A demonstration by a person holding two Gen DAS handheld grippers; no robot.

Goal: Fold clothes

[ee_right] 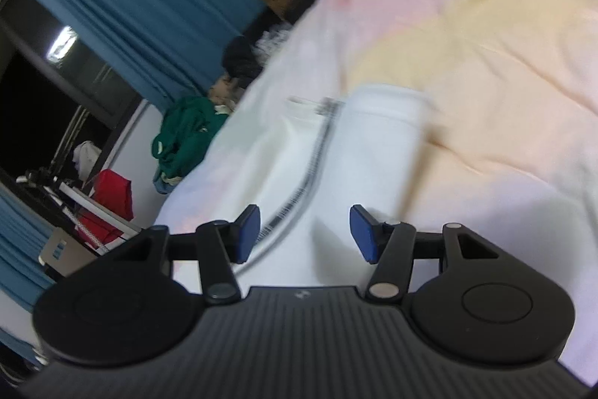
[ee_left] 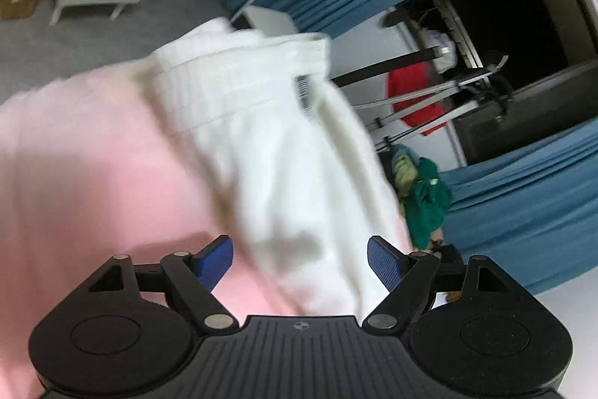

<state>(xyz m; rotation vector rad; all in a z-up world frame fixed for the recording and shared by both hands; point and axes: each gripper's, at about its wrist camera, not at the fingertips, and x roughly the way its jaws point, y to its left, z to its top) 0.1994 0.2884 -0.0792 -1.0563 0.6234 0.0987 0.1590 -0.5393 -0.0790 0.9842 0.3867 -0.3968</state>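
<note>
White garment [ee_left: 269, 137] lies on pastel bedspread [ee_left: 93, 156].

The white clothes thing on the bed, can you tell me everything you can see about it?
The white garment looks like soft, thick cotton. It has a ribbed, elastic-looking band at its far end, with a small label beside it. In the right wrist view a dark-and-white cord or zip line runs along it. It lies rumpled on the pastel bedcover. The left gripper and right gripper are open, holding nothing.

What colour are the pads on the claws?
Blue pads, clearest in the left wrist view.
</note>
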